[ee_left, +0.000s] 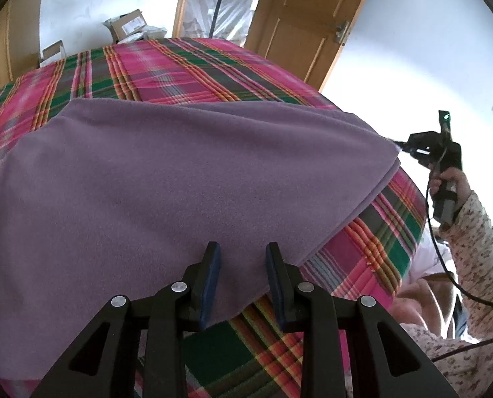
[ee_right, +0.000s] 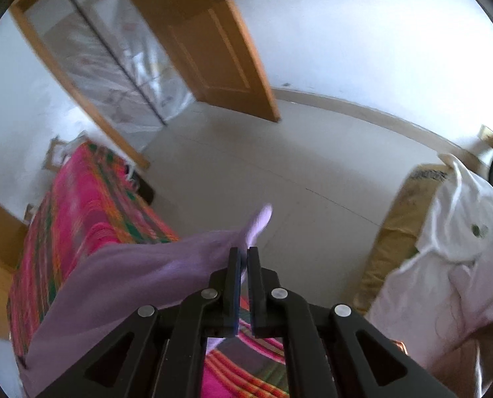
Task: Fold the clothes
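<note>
In the left wrist view, the left gripper [ee_left: 243, 248] sits at 6 o'clock, its jaws spread partway with the near hem of the purple garment [ee_left: 186, 172] running between the blue pads [ee_left: 213, 278]; whether the pads press on the cloth cannot be told. The garment lies spread flat over the plaid bedspread [ee_left: 186, 66], filling the middle of the view. Its long axis runs from about 8 o'clock to 3 o'clock, and its tapered far corner points toward 3 o'clock, off the bed's edge. At that corner the right gripper [ee_left: 399, 145] pinches the tip, carried by a hand [ee_left: 445, 182] in a speckled sleeve [ee_left: 478, 248], with a black cable [ee_left: 445, 265] trailing down. Beyond the bed, cardboard boxes [ee_left: 128, 26] stand at 11 o'clock and a wooden door [ee_left: 306, 23] at 1 o'clock.

In the right wrist view, the right gripper [ee_right: 244, 252] has its jaws pressed together on the garment's corner [ee_right: 180, 265]; a pale tip [ee_right: 261, 220] sticks out past the fingertips toward 12 o'clock, and the cloth stretches taut back toward 8 o'clock over the bedspread [ee_right: 80, 215]. A white cloth heap [ee_right: 462, 232] lies at 3 o'clock. Farther off are the grey floor [ee_right: 263, 152] and the open door [ee_right: 213, 39] at 12 o'clock.
</note>
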A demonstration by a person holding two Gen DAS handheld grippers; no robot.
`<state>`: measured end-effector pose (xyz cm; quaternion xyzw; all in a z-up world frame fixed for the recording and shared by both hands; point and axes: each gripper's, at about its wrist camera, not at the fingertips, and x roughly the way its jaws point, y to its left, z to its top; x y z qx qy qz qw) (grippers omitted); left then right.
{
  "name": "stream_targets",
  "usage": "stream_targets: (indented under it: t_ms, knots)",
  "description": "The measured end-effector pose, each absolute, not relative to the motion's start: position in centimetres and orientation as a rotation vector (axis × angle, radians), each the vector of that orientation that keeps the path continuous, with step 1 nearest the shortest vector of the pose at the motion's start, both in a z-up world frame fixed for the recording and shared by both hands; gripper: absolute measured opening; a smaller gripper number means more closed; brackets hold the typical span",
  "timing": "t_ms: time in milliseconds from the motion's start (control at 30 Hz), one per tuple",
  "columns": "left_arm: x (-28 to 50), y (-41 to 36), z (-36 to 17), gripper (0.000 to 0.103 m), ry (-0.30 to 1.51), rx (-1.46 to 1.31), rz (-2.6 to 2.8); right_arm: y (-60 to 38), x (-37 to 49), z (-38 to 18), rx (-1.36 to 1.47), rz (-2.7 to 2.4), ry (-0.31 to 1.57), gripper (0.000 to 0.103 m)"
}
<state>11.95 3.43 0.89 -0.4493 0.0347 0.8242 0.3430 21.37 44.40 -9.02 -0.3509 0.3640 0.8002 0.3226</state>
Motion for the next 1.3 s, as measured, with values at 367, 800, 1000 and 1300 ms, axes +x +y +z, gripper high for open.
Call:
stream_targets:
  t_ms: [367,800,1000,1300]
  knots:
    - [11.9,3.4,0.9,0.029,0.068,-1.175,2.136,40.4,23.5,-6.7,-0.899,2.393,1.055,0.011]
    - [12.2,3.0,0.8,0.029,0.044,-1.176,2.133,37.1,22.5,-7.2,-0.918,2.46,1.055,0.016]
    - [12.1,3.0,0.8,0.029,0.044,-1.178,2.13,36.6,23.1,-6.0,-0.884,2.477,0.998,0.002]
    - [11.9,2.4,1.0,0.029,0.063,-1.181,2.124,37.1,24.8,-5.3,-0.896,2.425,1.098,0.002]
